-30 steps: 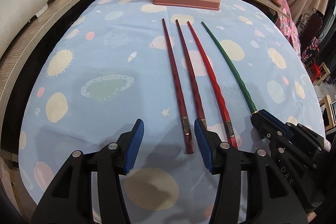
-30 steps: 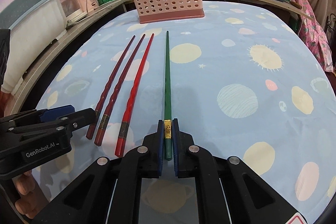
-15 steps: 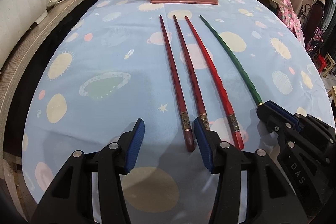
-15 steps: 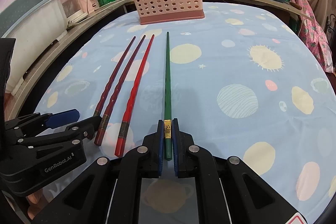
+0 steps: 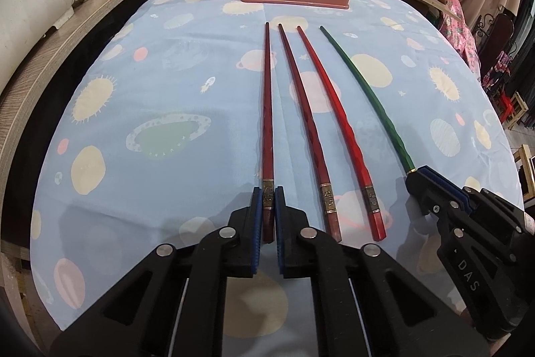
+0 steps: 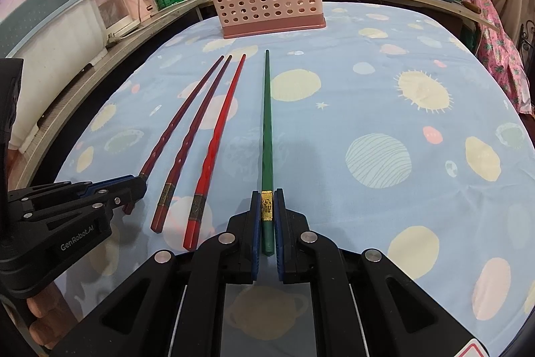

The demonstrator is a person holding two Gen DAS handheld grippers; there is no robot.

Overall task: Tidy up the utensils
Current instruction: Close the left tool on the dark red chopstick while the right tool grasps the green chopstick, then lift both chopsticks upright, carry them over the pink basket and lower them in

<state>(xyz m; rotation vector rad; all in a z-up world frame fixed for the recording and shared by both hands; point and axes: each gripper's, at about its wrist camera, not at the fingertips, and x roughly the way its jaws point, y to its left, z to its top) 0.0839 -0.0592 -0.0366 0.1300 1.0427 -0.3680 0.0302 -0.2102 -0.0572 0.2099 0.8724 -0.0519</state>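
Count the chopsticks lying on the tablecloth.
4, side by side: dark red chopstick in the left gripper, maroon chopstick and bright red chopstick lying free, green chopstick in the right gripper.

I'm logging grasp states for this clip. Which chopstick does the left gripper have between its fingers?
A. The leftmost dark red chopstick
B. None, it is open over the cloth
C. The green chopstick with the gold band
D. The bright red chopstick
A: in the left wrist view the left gripper has its blue pads closed on the banded end of the leftmost dark red chopstick; the green chopstick with the gold band sits in the right gripper.
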